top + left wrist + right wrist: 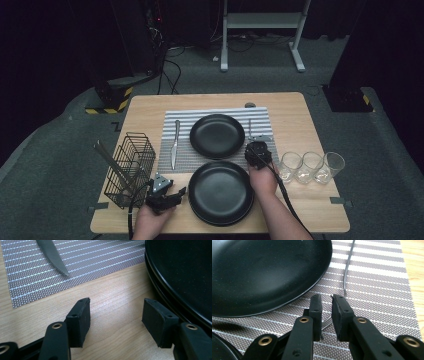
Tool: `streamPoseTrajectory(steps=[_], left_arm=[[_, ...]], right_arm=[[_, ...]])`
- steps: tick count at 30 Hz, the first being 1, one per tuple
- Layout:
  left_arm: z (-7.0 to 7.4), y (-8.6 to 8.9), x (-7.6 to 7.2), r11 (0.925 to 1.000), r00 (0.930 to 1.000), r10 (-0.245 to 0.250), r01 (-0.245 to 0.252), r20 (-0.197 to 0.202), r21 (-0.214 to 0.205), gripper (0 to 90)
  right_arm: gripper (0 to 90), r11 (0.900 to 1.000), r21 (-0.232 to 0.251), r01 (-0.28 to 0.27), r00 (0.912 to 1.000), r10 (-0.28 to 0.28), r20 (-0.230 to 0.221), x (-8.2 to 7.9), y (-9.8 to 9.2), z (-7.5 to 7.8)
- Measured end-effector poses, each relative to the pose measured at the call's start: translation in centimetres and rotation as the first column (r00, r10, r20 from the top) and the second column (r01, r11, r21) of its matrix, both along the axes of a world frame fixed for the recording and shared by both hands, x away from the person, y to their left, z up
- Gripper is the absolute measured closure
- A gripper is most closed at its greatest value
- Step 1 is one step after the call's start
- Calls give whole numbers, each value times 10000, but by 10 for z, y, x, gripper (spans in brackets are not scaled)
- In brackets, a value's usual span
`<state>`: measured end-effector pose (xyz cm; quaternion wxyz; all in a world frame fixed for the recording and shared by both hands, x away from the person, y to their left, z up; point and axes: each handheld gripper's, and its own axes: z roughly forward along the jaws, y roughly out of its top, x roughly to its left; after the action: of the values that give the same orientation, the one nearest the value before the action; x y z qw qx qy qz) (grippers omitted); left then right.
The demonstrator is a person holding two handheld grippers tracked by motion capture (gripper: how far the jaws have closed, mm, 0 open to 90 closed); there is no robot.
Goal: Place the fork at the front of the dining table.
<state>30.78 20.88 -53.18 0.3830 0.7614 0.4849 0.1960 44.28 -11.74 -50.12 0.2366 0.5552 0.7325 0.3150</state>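
Right gripper (pixel 326 300) low over the striped placemat (pixel 374 290), jaws nearly together around the fork (pixel 347 272) lying just right of the far black plate (pixel 262 272), contact unclear; left gripper (pixel 116 312) with jaws apart over bare table (pixel 112 297), just beside the near plate (pixel 185 272); knife (pixel 51 253) on the mat

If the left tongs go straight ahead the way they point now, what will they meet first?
Probably the striped placemat, after bare wood of the table. The knife lies further along, slightly left; the stacked black plates stay to the right. Depth is unclear.
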Motion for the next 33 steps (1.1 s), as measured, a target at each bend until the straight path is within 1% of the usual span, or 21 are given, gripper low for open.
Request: streamPoseTrajectory(steps=[2,4,6,9,11,13,14,21,33], left_arm=[[0,0,0,10000,10000,-1,1,-6,-35,397],[0,0,0,10000,10000,-3,3,1,15,397],[0,-1,0,10000,10000,4,-4,32,50,396],[0,0,0,10000,10000,-2,2,3,16,397],[0,0,0,10000,10000,-7,6,6,18,398],[0,0,0,10000,10000,-6,6,5,17,398],[0,0,0,10000,10000,-6,6,2,-1,398],[0,0,0,10000,10000,-4,4,-5,-43,397],[0,0,0,10000,10000,-41,41,-1,2,397]], right_arm=[[772,10000,-50,51,10000,-51,-70,0,-1,-1],[770,10000,51,86,10000,-86,-8,-1,-2,-1],[773,9999,83,-101,9998,100,161,-2,1,0],[777,9992,81,-387,9992,386,101,-3,7,2],[777,9991,55,-413,9991,413,22,-1,9,1],[781,9995,38,-302,9994,303,-136,1,9,-2],[783,9996,74,-287,9995,288,-147,2,8,-3],[774,9996,-68,-286,9995,285,-104,1,8,-3],[766,10000,-23,-82,10000,82,-57,-1,1,0]])
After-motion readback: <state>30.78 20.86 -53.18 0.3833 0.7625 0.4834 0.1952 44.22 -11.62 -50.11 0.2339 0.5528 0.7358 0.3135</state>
